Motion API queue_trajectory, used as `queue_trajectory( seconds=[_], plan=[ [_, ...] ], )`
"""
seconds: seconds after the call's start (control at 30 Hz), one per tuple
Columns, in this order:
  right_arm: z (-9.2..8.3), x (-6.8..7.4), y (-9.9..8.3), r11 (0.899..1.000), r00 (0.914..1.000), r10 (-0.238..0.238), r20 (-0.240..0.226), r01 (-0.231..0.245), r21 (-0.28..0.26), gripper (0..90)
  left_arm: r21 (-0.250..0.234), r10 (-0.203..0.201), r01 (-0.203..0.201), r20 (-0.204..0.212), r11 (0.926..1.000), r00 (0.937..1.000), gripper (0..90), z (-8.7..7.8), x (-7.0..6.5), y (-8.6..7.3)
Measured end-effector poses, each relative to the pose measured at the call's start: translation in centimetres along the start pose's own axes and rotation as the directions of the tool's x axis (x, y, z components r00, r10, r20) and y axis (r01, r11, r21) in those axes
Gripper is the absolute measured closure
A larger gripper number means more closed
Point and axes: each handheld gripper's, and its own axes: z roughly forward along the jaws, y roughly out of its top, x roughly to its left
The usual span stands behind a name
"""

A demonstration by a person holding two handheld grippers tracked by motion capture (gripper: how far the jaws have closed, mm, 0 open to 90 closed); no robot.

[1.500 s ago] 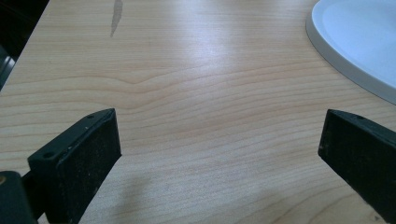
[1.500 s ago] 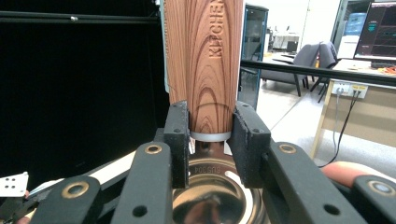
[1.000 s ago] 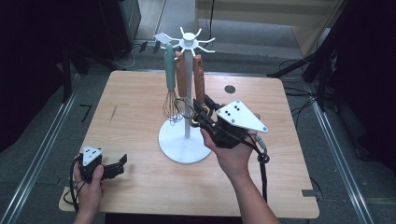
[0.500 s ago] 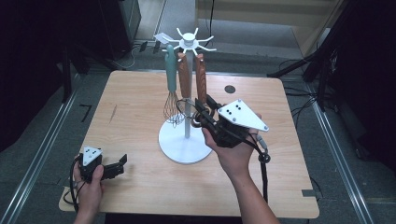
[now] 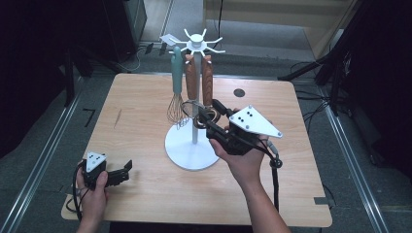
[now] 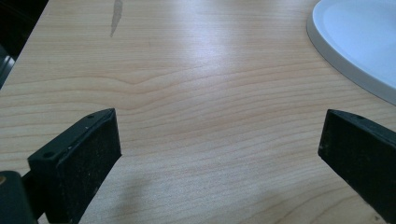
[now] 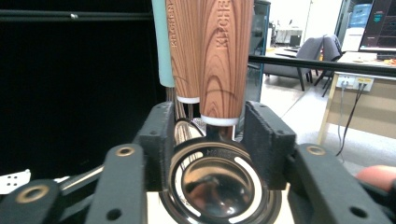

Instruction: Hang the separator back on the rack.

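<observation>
A white utensil stand (image 5: 192,148) holds a teal-handled whisk (image 5: 176,73) and two wood-handled utensils (image 5: 207,80) hanging from its top hooks. My right gripper (image 5: 206,112) reaches in at the foot of the nearer wood handle (image 7: 226,56). Its jaws have just been opening and now flank the neck above the round metal head (image 7: 217,184), with a gap on the left side. My left gripper (image 5: 127,169) rests near the table's front left corner, open, with bare wood between its fingers (image 6: 74,158).
The stand's round white base (image 6: 359,42) lies to the right of the left gripper. A small dark disc (image 5: 238,92) sits on the wooden table (image 5: 136,107) at the back right. Dark equipment and cables surround the table on the floor.
Both hands have kept their places. The right gripper's jaws stand slightly wider around the utensil's neck than before.
</observation>
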Motion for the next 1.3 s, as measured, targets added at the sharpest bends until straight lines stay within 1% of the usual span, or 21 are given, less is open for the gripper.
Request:
queue_trajectory(
  seconds=[0.07, 0.1, 0.13, 0.2, 0.3, 0.6, 0.77, 0.93, 1.13, 1.2, 1.3],
  plan=[
    [-0.1, -0.1, -0.3, 1.000, 1.0000, 0.009, 0.003, -0.009, 0.006, 50.3, -0.001, 0.000, 0.000, 0.000, 1.0000, 1.0000, 0.0, 0.0, 0.0, 0.0],
    [-0.1, -0.2, -0.5, 1.000, 1.0000, 0.003, 0.009, -0.003, 0.005, 49.1, -0.002, 0.000, 0.000, -0.001, 1.0000, 1.0000, 0.0, 0.0, 0.0, 0.0],
    [-0.2, -0.3, -0.7, 1.000, 0.9999, 0.006, 0.013, -0.007, 0.012, 48.1, -0.005, -0.002, 0.002, -0.001, 1.0000, 1.0000, 0.0, 0.0, 0.0, 0.0],
    [-0.4, -0.5, -1.2, 1.000, 0.9998, 0.011, 0.016, -0.011, 0.009, 44.4, -0.007, -0.004, 0.004, -0.003, 1.0000, 1.0000, 0.0, 0.1, 0.0, 0.0],
    [-0.6, -1.0, -1.8, 1.000, 0.9995, 0.019, 0.025, -0.019, 0.013, 40.7, -0.008, -0.001, 0.001, -0.005, 1.0000, 1.0000, 0.0, 0.0, -0.1, 0.0],
    [-1.4, -2.5, -4.2, 0.998, 0.9969, 0.041, 0.067, -0.044, 0.039, 37.7, -0.015, -0.002, 0.002, -0.001, 0.9999, 1.0000, 0.0, -0.1, -0.1, -0.1],
    [-1.8, -3.4, -5.5, 0.997, 0.9947, 0.044, 0.093, -0.050, 0.057, 37.0, -0.014, 0.000, 0.000, -0.005, 0.9999, 1.0000, 0.0, -0.1, -0.2, -0.1],
    [-2.3, -4.0, -6.7, 0.996, 0.9923, 0.055, 0.112, -0.062, 0.065, 35.5, -0.012, 0.002, -0.002, -0.007, 0.9999, 1.0000, 0.0, -0.1, -0.2, -0.1],
    [-2.8, -4.9, -8.3, 0.993, 0.9892, 0.065, 0.131, -0.077, 0.085, 31.3, -0.014, 0.003, -0.003, -0.002, 0.9999, 1.0000, 0.0, -0.1, -0.2, -0.1],
    [-3.0, -5.1, -8.7, 0.992, 0.9879, 0.074, 0.136, -0.087, 0.089, 30.7, -0.014, 0.004, -0.004, -0.003, 0.9999, 1.0000, 0.0, -0.1, -0.2, -0.1],
    [-3.3, -5.5, -9.3, 0.991, 0.9861, 0.075, 0.148, -0.090, 0.095, 30.1, -0.011, 0.005, -0.006, -0.003, 0.9999, 1.0000, 0.0, -0.1, -0.2, -0.1]
  ],
)
